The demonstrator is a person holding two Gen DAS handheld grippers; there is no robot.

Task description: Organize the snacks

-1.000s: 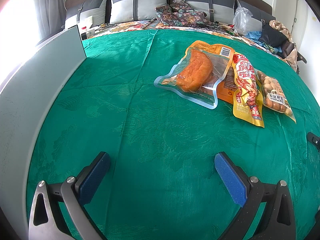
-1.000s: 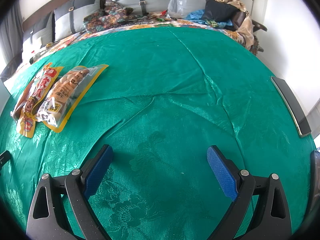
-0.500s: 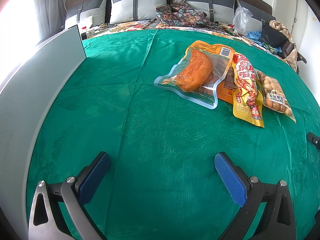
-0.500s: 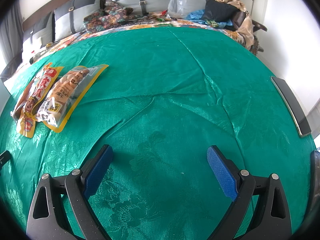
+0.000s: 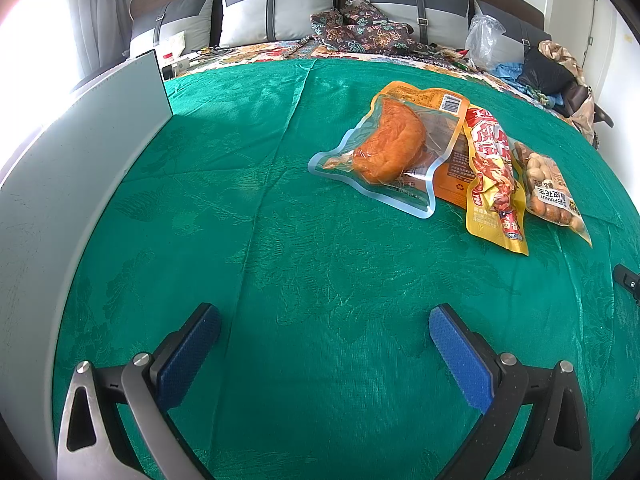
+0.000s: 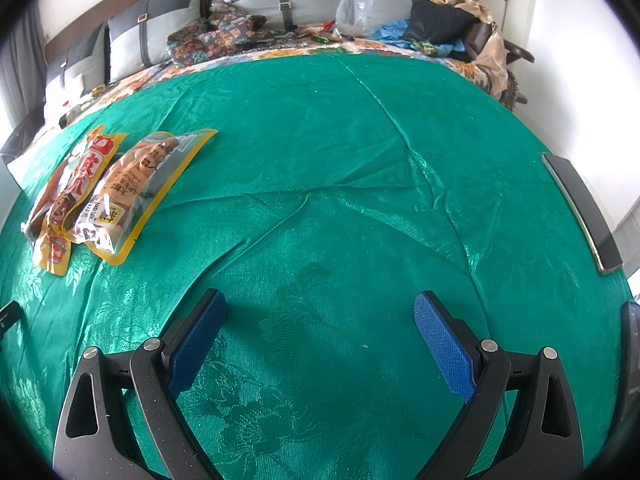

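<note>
Three snack packets lie in an overlapping row on the green cloth [image 5: 280,240]. A clear pouch with an orange chicken leg [image 5: 390,148] is leftmost, a red-and-yellow packet [image 5: 494,176] is in the middle, and a peanut bag [image 5: 550,192] is rightmost. My left gripper [image 5: 324,332] is open, well short of them. In the right wrist view the peanut bag [image 6: 132,188] and the red-and-yellow packet [image 6: 70,192] lie at the far left. My right gripper [image 6: 320,316] is open over bare cloth, nothing between its fingers.
A tall pale grey panel [image 5: 60,184] borders the cloth on the left. A dark flat device [image 6: 580,212] lies along the right edge. Pillows [image 5: 280,12], a plastic bag [image 6: 356,4] and piled clothes [image 6: 448,28] sit at the back.
</note>
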